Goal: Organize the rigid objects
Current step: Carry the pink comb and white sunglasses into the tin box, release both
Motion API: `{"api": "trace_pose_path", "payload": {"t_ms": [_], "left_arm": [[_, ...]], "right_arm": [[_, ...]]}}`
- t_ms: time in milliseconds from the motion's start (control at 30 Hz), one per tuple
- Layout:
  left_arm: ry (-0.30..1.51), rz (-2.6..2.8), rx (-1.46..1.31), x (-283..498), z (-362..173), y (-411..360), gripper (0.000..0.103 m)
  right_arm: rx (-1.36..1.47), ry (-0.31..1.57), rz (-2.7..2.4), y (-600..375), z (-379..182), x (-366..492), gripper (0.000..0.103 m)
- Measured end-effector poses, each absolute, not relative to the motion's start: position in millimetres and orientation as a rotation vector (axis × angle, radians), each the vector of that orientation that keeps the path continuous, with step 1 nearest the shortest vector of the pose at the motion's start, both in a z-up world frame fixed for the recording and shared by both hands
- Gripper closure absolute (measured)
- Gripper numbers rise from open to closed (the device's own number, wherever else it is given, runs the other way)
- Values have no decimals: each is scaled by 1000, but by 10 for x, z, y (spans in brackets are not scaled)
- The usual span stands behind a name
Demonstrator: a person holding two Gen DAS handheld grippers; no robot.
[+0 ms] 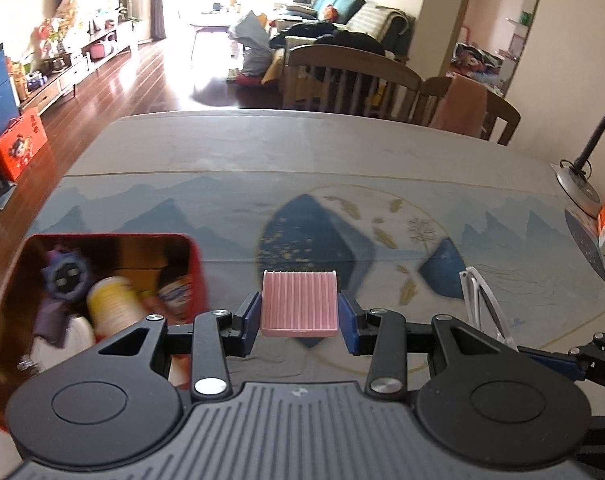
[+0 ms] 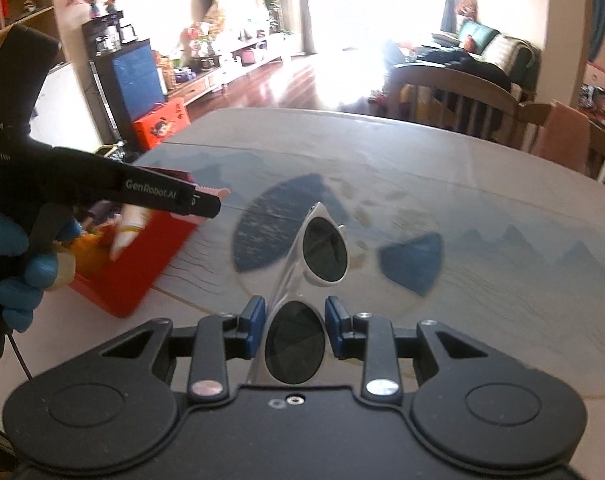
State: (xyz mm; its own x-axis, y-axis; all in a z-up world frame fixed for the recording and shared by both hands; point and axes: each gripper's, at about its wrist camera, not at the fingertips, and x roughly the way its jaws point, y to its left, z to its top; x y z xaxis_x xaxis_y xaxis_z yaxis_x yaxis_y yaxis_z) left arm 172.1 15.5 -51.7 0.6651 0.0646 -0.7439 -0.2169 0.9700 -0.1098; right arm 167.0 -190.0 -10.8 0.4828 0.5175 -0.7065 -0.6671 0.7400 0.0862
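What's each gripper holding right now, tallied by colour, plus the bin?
Pink: 1, ribbed pink block in the left gripper
White: 1, sunglasses in the right gripper
Red: 1, red bin, already holding several items
Total: 3

Left gripper [image 1: 299,316] clamped on a pink ridged block [image 1: 299,304]; right gripper [image 2: 295,326] clamped on white sunglasses [image 2: 302,296].
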Motion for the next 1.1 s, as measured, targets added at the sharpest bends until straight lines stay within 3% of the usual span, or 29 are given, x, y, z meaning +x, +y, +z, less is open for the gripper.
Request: {"api": "trace_pose_path", "payload": {"t_ms": [567, 1100], "left_arm": [[806, 284, -256, 1185, -390, 1178, 63], [870, 285, -242, 1150, -685, 1847, 63]], "right_arm": [[-253, 735, 867, -806, 62, 1462, 71], [-329, 791, 878, 31, -161, 1449, 71]]}}
